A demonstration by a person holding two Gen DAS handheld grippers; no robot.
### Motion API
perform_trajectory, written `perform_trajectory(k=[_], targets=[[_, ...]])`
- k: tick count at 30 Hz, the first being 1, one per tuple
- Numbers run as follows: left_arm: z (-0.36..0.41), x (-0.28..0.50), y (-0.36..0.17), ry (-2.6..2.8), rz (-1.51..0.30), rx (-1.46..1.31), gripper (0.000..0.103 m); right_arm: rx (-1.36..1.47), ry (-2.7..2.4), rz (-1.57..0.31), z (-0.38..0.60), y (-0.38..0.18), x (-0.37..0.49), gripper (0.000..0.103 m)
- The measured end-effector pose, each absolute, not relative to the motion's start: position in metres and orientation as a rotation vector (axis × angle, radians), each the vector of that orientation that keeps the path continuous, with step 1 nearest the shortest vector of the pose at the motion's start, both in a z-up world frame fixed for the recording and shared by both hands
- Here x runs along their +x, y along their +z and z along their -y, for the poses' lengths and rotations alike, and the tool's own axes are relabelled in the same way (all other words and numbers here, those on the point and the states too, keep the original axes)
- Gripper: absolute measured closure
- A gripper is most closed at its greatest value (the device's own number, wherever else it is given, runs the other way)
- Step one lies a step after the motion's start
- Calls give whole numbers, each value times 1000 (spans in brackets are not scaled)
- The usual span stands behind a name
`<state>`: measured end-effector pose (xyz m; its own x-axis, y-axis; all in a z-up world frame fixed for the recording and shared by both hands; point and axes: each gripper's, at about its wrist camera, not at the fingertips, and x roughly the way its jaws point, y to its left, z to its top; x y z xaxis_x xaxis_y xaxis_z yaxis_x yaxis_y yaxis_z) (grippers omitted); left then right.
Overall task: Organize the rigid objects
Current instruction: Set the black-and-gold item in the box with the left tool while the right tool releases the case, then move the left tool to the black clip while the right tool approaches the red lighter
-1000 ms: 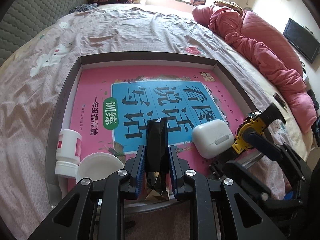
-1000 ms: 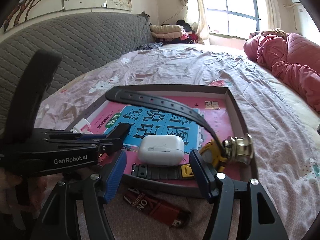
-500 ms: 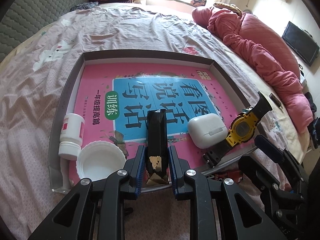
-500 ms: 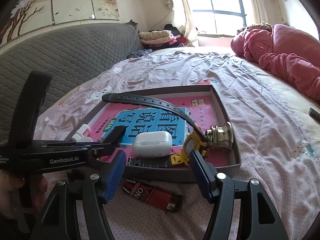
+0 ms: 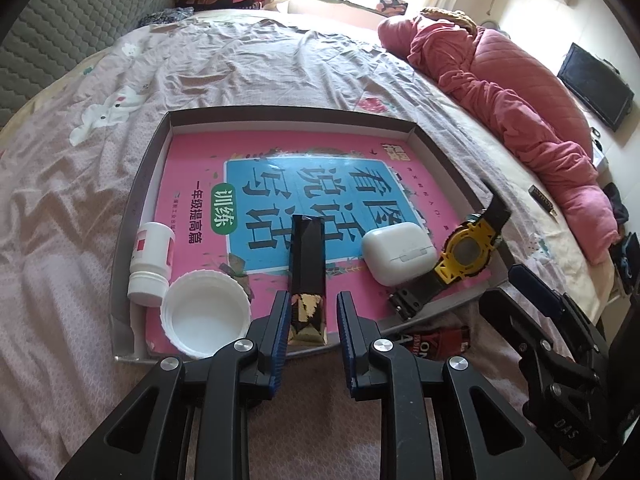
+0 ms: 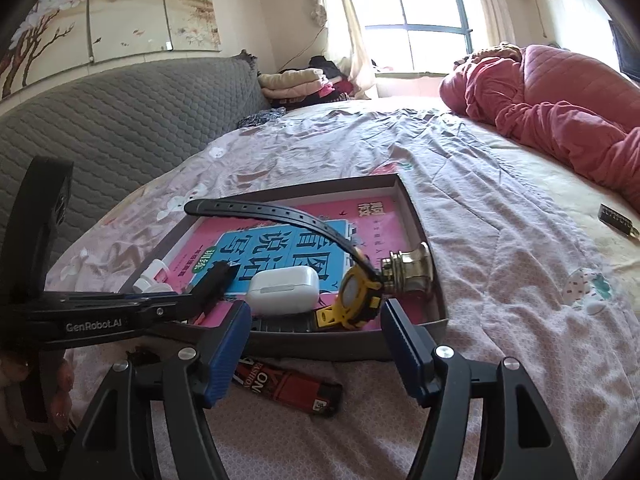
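Note:
A black-and-gold box (image 5: 307,264) lies on the pink book in the grey tray (image 5: 292,114), its gold end at the near rim. My left gripper (image 5: 310,304) straddles that end, jaws slightly apart with a thin gap on the right, so it is open. From the right wrist view the box (image 6: 218,282) pokes out past the left gripper's tip. My right gripper (image 6: 316,340) hangs over the sheet before the tray (image 6: 424,240), above a red lighter (image 6: 296,390). Its jaws are opening with nothing between them. A yellow watch (image 5: 466,252) and a white earbud case (image 5: 396,254) rest in the tray.
A white bottle (image 5: 150,264) and a white lid (image 5: 206,316) fill the tray's near left corner. A brass knob (image 6: 408,272) sits by the watch. A pink quilt (image 5: 520,100) lies at the right, and a small dark object (image 6: 616,220) rests on the sheet.
My left gripper has drawn back, so more of the box now lies beyond its fingertips. The right gripper has backed away from the tray, and the lighter has come into fuller view.

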<state>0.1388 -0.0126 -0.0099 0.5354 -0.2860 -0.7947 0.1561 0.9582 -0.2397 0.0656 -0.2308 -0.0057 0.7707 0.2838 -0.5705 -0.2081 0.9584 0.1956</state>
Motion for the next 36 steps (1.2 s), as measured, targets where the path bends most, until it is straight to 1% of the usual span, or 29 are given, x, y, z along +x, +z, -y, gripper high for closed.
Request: perform_trajectory(k=[4,8,10,14,23,36], targets=[[10,129,-1,-272,-951,-156,78,123,262,-636,233,-3,60,35],[1,117,10,-273,-926,-180,65,114,264,-637,232,-2,54,35],[-3,112,13,-271,-918,-189,64,106,266,-641,231,-2,53,35],[-13,101,17,-262,-909,-199,58,89,271,-647,228,-3,51,35],[-36,75,1,-234,-946,-205,56,52,286,-665,219,-5,47,35],[-35,69,-18,-225,-990,-204,56,2,298,-669,210,-6,37,35]])
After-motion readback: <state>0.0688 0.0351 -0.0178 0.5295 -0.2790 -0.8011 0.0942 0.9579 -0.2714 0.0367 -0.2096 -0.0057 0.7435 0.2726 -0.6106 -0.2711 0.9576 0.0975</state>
